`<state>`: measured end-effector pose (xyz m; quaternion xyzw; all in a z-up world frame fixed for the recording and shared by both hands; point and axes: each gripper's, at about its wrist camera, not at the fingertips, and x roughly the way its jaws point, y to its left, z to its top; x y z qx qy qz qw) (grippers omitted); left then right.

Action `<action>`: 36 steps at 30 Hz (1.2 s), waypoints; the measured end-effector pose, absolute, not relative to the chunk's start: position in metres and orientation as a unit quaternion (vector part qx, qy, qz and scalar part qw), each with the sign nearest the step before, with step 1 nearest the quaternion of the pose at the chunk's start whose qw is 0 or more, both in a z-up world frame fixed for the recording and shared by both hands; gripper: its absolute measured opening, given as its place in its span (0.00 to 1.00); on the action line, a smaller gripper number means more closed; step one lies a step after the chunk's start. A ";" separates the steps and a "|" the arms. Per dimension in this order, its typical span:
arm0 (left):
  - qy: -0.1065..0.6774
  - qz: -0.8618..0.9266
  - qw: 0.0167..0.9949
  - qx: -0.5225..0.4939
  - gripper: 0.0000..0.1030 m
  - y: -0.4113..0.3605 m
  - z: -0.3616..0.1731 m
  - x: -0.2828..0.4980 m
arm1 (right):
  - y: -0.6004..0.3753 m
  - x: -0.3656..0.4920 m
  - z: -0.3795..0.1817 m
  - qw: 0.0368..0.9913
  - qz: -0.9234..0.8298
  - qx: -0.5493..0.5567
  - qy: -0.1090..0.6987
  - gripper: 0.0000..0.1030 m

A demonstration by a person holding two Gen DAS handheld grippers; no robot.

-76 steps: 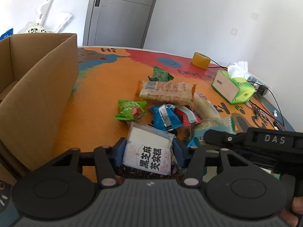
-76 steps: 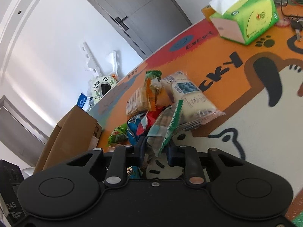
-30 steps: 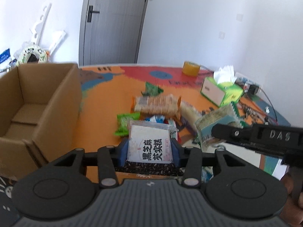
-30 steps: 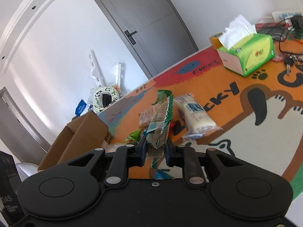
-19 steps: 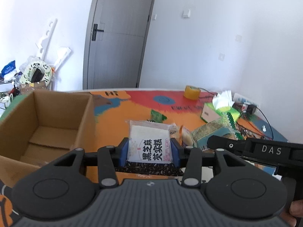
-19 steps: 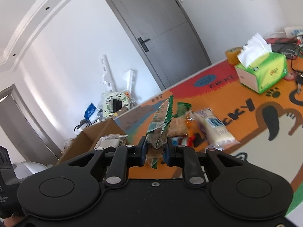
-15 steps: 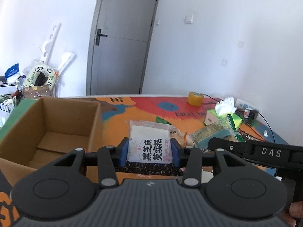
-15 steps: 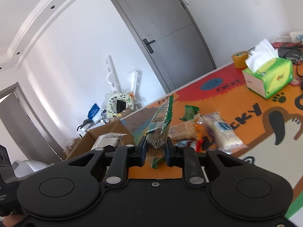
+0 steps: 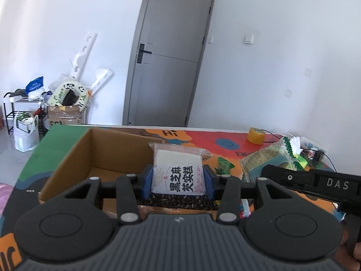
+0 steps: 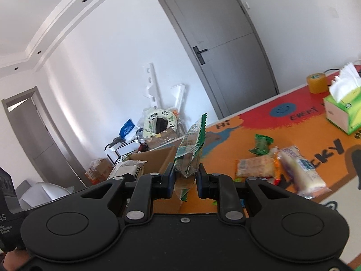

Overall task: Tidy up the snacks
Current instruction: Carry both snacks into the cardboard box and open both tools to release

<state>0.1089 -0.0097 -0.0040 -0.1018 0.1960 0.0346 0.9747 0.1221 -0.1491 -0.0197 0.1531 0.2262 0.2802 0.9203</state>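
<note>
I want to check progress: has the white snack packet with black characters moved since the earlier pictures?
Yes. The white snack packet, held in the left hand-held gripper, was lifted from the snack pile and now sits in front of the cardboard box opening.

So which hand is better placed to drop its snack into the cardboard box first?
Left, probably. The left tool holds the white sesame-cake packet directly in front of the open cardboard box. The right tool, gripping the green-edged snack pack, sits further to the side, with the box behind it.
</note>
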 end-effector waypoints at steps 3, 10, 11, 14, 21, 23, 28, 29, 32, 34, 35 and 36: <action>0.192 0.045 0.975 -0.105 0.43 0.001 -0.003 0.108 | -0.137 0.125 -0.018 0.918 0.289 0.147 0.226 0.20; 0.185 0.073 0.973 -0.113 0.43 0.025 -0.005 0.110 | -0.112 0.130 -0.015 0.913 0.311 0.135 0.228 0.20; 0.184 0.077 0.973 -0.115 0.43 0.028 -0.005 0.111 | -0.108 0.132 -0.015 0.911 0.315 0.134 0.229 0.20; 0.177 0.088 0.974 -0.114 0.43 0.039 -0.006 0.112 | -0.097 0.137 -0.015 0.908 0.326 0.130 0.229 0.20; 0.182 0.096 0.971 -0.118 0.43 0.055 -0.012 0.123 | -0.072 0.149 -0.012 0.901 0.347 0.123 0.230 0.20; 0.186 0.097 0.970 -0.121 0.43 0.059 -0.014 0.127 | -0.066 0.153 -0.013 0.899 0.350 0.122 0.232 0.20; 0.192 0.094 0.969 -0.123 0.44 0.066 -0.018 0.131 | -0.054 0.159 -0.014 0.896 0.356 0.120 0.239 0.20; 0.189 0.092 0.970 -0.121 0.44 0.067 -0.018 0.130 | -0.051 0.161 -0.014 0.895 0.357 0.119 0.240 0.20; 0.179 0.099 0.972 -0.114 0.51 0.071 -0.014 0.124 | -0.043 0.162 -0.015 0.892 0.361 0.115 0.245 0.20; 0.170 0.103 0.972 -0.124 0.55 0.077 -0.011 0.118 | -0.038 0.161 -0.016 0.891 0.364 0.113 0.248 0.20; 0.169 0.107 0.971 -0.129 0.55 0.081 -0.011 0.117 | -0.036 0.160 -0.016 0.890 0.365 0.112 0.249 0.20; 0.168 0.113 0.970 -0.133 0.55 0.085 -0.010 0.115 | -0.035 0.159 -0.016 0.889 0.367 0.112 0.249 0.20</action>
